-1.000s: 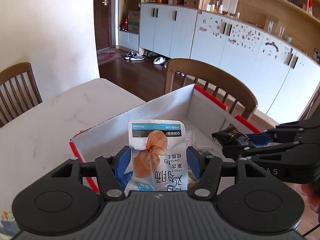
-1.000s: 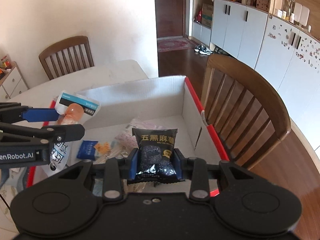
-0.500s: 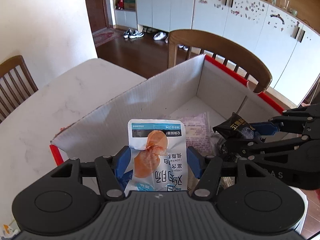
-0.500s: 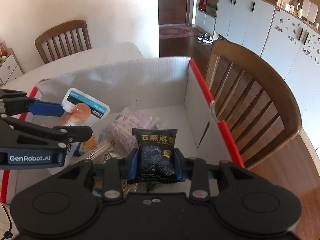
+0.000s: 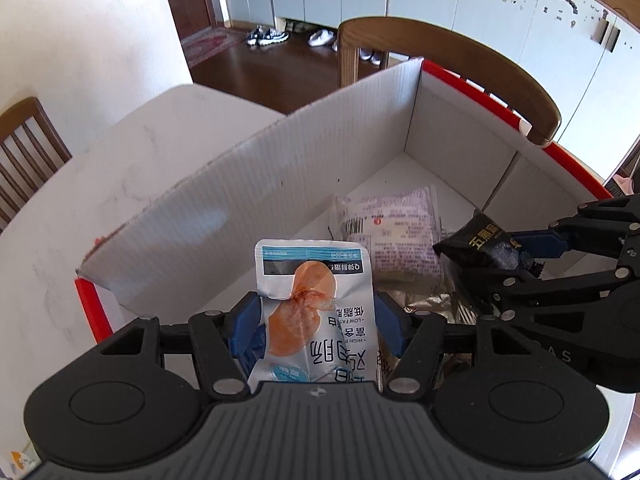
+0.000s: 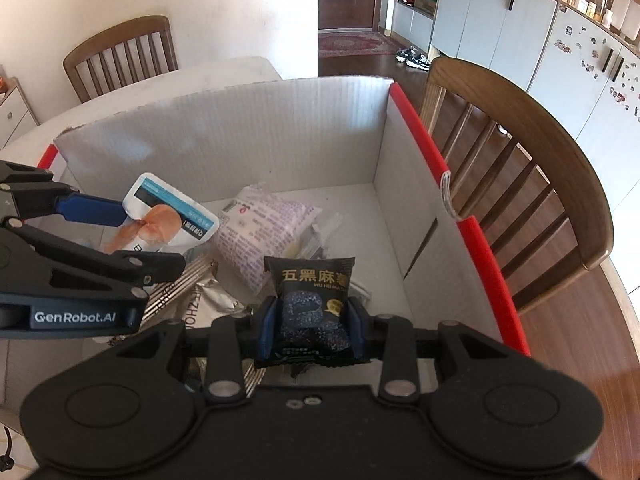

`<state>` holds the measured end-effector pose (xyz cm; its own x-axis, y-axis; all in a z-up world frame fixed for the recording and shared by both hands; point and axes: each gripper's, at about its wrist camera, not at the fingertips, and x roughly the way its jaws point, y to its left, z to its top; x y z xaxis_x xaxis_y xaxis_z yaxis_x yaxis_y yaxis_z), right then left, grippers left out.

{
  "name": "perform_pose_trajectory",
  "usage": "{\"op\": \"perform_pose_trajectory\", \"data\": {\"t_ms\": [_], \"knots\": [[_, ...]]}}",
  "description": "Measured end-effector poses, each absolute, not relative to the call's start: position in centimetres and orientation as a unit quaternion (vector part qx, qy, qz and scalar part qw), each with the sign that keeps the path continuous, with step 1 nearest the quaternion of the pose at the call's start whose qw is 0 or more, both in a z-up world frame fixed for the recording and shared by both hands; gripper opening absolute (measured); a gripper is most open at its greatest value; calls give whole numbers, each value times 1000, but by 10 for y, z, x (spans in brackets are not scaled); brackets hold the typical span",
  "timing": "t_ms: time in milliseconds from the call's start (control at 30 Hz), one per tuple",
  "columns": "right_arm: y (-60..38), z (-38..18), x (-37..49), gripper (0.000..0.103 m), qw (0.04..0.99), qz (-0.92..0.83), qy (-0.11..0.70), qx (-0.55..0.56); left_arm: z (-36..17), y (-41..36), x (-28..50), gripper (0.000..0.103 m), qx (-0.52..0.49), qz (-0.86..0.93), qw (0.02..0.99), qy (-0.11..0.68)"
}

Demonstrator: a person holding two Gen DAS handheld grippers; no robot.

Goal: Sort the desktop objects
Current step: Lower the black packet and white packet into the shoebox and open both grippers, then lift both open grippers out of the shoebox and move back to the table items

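Inside corrugated box (image 6: 224, 140), crinkled pouches

White-and-blue snack pouch (image 5: 316, 316) printed with an orange meat picture, standing upright between the blue pads of the left gripper (image 5: 316, 320), whose jaws are opening, above the near-left part of the white corrugated box (image 6: 224, 140) with red-edged rim. Small black sesame-snack packet (image 6: 314, 308) with gold characters, upright and clamped between the pads of the right gripper (image 6: 312, 330) over the box interior. Pale lilac printed bag (image 6: 264, 232) lying flat on the box floor beside crumpled silver wrappers (image 6: 208, 300)
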<state>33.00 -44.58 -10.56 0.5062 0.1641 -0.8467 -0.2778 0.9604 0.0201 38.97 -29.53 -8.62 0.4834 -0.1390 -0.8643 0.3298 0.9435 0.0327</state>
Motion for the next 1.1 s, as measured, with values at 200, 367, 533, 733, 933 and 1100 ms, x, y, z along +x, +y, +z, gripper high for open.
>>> {"op": "perform_pose_trajectory", "data": {"t_ms": [200,367,533,733,933,1100], "knots": [[-445,-105,333,35,865,127,482,-59,-92,-295,390,63,95,-137,845,507],[-445,-105,335,37,865,125,483,-55,-91,-294,388,63,88,-139,844,511],[-451,-104,336,43,866,133,480,-48,-89,-292,384,67,80,-143,844,510],[-458,-101,334,46,870,131,475,-36,-82,-293,374,70,74,-148,850,500],[-460,-89,329,46,875,142,461,-32,-67,-290,362,70,65,-152,858,486],[-459,-77,318,46,879,153,450,-31,-55,-286,350,70,59,-150,867,471]]}}
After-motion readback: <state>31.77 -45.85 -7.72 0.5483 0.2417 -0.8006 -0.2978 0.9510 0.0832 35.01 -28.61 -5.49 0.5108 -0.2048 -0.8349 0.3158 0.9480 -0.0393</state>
